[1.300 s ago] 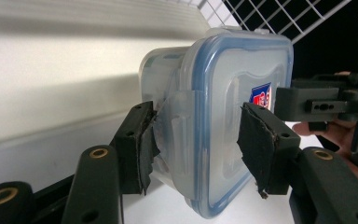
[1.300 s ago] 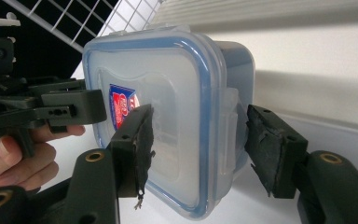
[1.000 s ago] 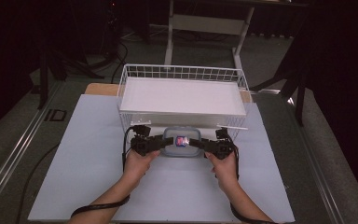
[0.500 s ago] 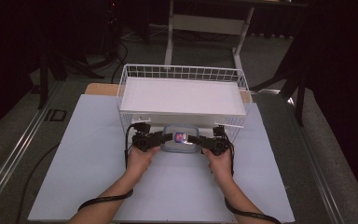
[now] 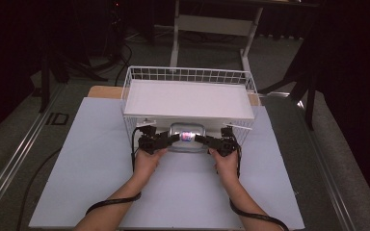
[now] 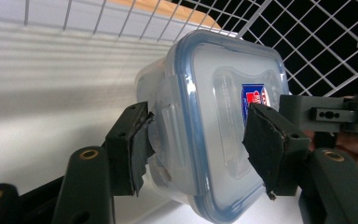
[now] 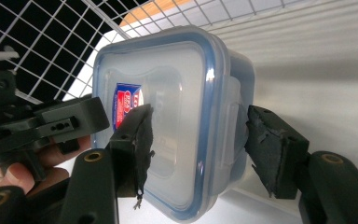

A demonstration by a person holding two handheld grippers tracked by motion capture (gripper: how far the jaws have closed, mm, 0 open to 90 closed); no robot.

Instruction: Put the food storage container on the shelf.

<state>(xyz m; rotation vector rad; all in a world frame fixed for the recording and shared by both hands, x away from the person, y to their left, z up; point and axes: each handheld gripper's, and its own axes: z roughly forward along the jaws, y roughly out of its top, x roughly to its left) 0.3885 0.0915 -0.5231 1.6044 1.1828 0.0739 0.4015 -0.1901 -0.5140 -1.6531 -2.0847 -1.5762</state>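
A: So, from the high view first: where is the box [image 5: 187,138]?

B: On the white sheet [image 5: 91,159], right against the near wall of the wire basket [image 5: 188,75]. A hand comes at it from each side. The left gripper [image 5: 169,139] reaches its left end, the right gripper [image 5: 203,140] its right end. From up there the jaws are too small to judge.

A: And the left gripper view?

B: The box [image 6: 214,121] sits between the two black jaws. It is clear plastic with a blue-rimmed lid and a red and blue label. One pad [image 6: 137,149] lies against the side clip, the other pad [image 6: 265,149] stands at the lid face near the label. The jaws have just been opening a little, with the box between them; I cannot tell whether they grip it. The right gripper [image 6: 326,114] shows at the far side, with the basket mesh [image 6: 326,46] behind.

A: Right gripper view?

B: The box [image 7: 177,107] again lies between the jaws. One pad [image 7: 140,140] rests on the lid, the other pad [image 7: 270,149] stands clear of the side clip with a gap. So it is not clamped. The left gripper [image 7: 51,123] shows beyond the label.
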